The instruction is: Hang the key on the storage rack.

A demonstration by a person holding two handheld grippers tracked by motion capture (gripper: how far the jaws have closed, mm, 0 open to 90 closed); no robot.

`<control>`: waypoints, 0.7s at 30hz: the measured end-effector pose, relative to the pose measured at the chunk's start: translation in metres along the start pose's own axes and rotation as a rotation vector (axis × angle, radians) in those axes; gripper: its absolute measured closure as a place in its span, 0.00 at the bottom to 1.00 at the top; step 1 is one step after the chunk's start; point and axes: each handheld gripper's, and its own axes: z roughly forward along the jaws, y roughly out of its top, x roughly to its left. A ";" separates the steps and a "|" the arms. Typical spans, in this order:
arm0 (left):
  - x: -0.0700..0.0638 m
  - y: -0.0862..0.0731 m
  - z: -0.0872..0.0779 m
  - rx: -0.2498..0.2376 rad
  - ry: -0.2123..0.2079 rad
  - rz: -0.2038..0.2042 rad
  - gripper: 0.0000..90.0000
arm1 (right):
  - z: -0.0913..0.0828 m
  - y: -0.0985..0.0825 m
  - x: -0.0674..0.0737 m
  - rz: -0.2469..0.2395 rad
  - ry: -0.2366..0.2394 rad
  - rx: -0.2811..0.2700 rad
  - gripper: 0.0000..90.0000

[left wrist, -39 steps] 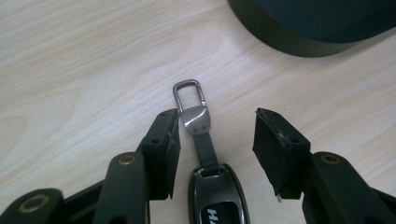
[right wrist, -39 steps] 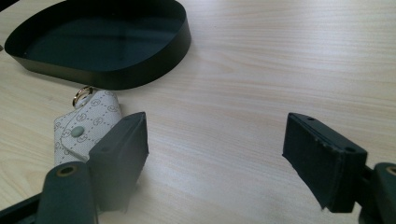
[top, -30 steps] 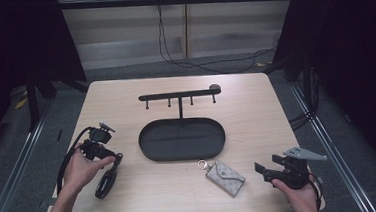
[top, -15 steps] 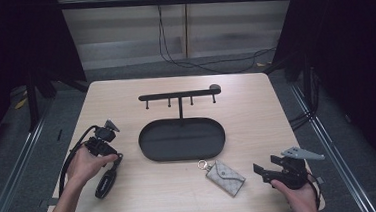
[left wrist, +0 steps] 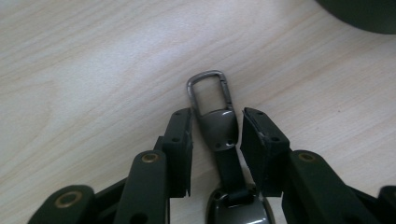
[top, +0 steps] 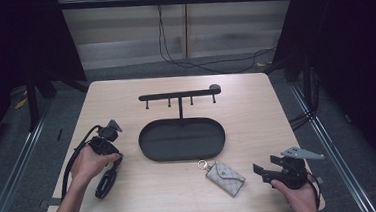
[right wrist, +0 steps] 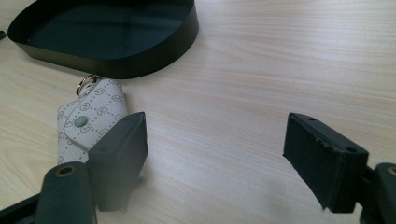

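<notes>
- Wooden table [top: 256, 106], high view: we note an oval tray [top: 182, 139] with hook rack [top: 179, 94]; patterned key pouch [top: 224, 177] just before it.
- Left gripper view: left gripper [left wrist: 215, 140], jaws parted, straddles a metal clasp [left wrist: 212, 109] — stiff, slippery; we'd grip its body.
- Right gripper view: right gripper [right wrist: 215, 154] spread wide beside the soft, light pouch.

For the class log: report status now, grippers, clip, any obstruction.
Left gripper jaws open astride metal clip, not clamped. Right gripper open beside patterned pouch. Nothing obstructing.

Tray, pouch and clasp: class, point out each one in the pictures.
Tray [top: 151, 152], high view, on its left rim.
Pouch [top: 227, 177], high view, on its flap.
Clasp [left wrist: 209, 90], left gripper view, on its metal loop.
</notes>
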 end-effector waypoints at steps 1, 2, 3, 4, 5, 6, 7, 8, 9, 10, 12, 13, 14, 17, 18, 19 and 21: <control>0.000 0.001 0.001 0.005 0.005 -0.003 0.70 | 0.000 0.000 0.000 0.001 0.001 -0.001 0.24; 0.000 0.001 0.001 0.011 0.008 -0.003 0.70 | 0.000 0.000 0.000 0.001 0.001 -0.001 0.24; 0.000 0.002 0.003 0.020 0.011 0.001 0.71 | 0.000 0.000 0.000 -0.001 0.001 -0.001 0.24; 0.000 0.002 0.003 0.020 0.011 0.001 0.71 | 0.000 0.000 0.000 0.000 0.001 -0.001 0.24; 0.000 0.003 0.004 0.022 0.018 -0.001 0.71 | 0.000 0.000 0.000 0.000 0.001 -0.001 0.24; 0.000 0.004 0.004 0.026 0.023 0.005 0.71 | 0.000 0.000 0.000 0.003 -0.002 -0.002 0.23; -0.001 0.004 0.005 0.027 0.027 -0.002 0.71 | 0.000 0.000 0.000 0.003 -0.002 -0.002 0.23; -0.002 0.005 0.005 0.038 0.031 0.011 0.72 | 0.000 0.000 -0.001 0.011 -0.003 -0.003 0.23; -0.004 0.005 0.006 0.040 0.036 0.009 0.72 | 0.000 0.000 -0.001 0.011 -0.003 -0.003 0.23; -0.005 0.006 0.006 0.049 0.043 0.009 0.72 | 0.000 0.000 -0.001 0.012 -0.004 -0.004 0.23; -0.006 0.009 0.007 0.060 0.048 0.014 0.71 | 0.000 0.000 -0.001 0.011 -0.004 -0.003 0.23; -0.008 0.011 0.008 0.078 0.057 0.007 0.71 | 0.000 0.000 -0.001 0.011 -0.003 -0.002 0.23; -0.008 0.011 0.008 0.078 0.057 0.007 0.71 | 0.000 0.000 -0.001 0.011 -0.003 -0.002 0.23; -0.009 0.013 0.008 0.084 0.062 -0.002 0.71 | 0.000 0.000 -0.001 0.006 -0.004 -0.003 0.23; -0.009 0.013 0.009 0.082 0.057 -0.005 0.72 | 0.000 0.000 -0.001 0.006 -0.006 -0.004 0.23; -0.009 0.013 0.008 0.086 0.053 0.000 0.74 | 0.000 0.000 -0.001 0.008 -0.004 -0.002 0.23; -0.010 0.013 0.008 0.084 0.059 -0.001 0.75 | 0.000 0.000 0.000 0.003 -0.006 -0.001 0.23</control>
